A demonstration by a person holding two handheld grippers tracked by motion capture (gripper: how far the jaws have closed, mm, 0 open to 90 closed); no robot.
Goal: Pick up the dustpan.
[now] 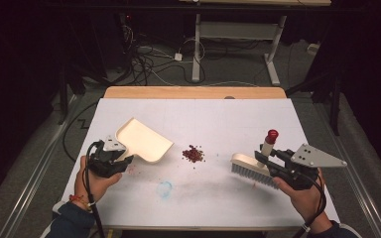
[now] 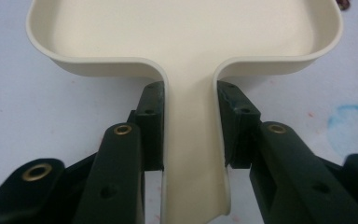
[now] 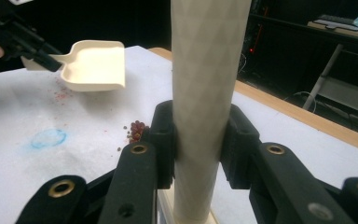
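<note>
Your left gripper is clamped on the cream dustpan handle, pan left of the red crumb pile. Your right gripper pinches the brush handle, bristles on the table.

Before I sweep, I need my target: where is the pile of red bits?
In the high view, the red bits lie mid-table, between the dustpan on their left and the brush on their right.
</note>
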